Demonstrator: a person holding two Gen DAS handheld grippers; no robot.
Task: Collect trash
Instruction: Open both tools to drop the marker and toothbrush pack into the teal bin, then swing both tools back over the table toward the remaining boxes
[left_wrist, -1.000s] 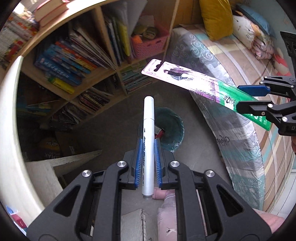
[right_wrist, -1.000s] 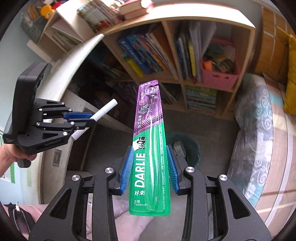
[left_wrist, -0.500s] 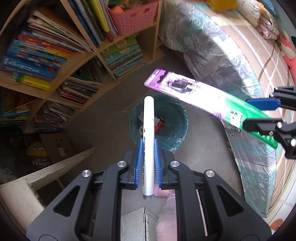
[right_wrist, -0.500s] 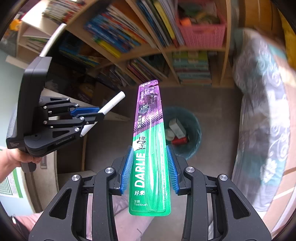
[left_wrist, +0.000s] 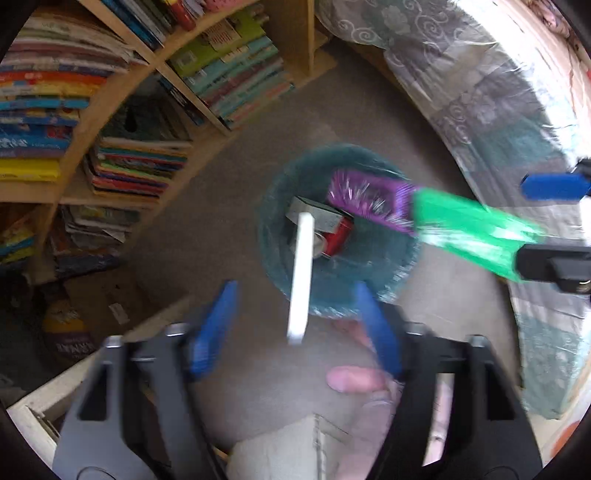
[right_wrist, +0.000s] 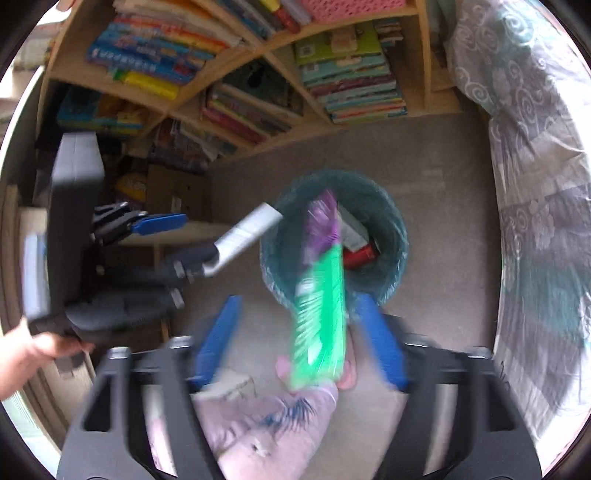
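Both grippers, left (left_wrist: 295, 328) & right (right_wrist: 299, 339), hung over the green bin (left_wrist: 400, 258) w/ jaws just spread wide, so marker (left_wrist: 301, 277) & toothbrush pack (right_wrist: 321, 306) were loose between the fingers, apparently dropping into it.

A glossy green-and-purple plastic toothbrush pack (right_wrist: 321, 291) and a smooth white plastic marker (left_wrist: 301, 277) show above a teal bin (left_wrist: 391, 266) with a crinkly, shiny liner. The wooden bookshelf (right_wrist: 236, 55) at upper left looks matt; the floor (left_wrist: 236, 206) is dull grey.
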